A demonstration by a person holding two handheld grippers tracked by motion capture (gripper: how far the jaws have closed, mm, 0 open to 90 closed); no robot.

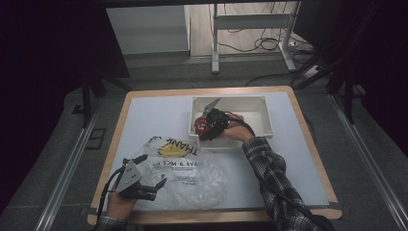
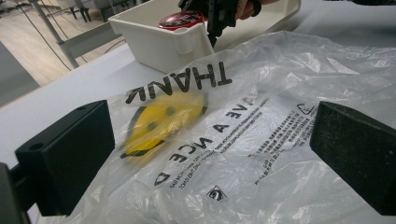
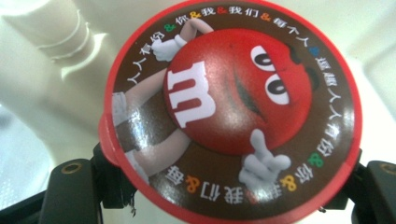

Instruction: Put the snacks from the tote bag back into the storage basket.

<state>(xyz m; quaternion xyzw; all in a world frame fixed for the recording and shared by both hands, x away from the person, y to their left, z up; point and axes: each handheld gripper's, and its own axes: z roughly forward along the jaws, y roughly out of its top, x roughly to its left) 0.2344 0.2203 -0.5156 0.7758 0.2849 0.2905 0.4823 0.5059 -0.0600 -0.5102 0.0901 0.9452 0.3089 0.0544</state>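
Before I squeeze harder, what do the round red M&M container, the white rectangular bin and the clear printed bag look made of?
Round red M&M container: seemingly hard plastic, its printed top glossy with glare streaks. White rectangular bin: looks like rigid moulded plastic, smooth with rounded corners and a soft sheen. Clear printed bag: thin plastic film, see-through, crinkled and shiny.
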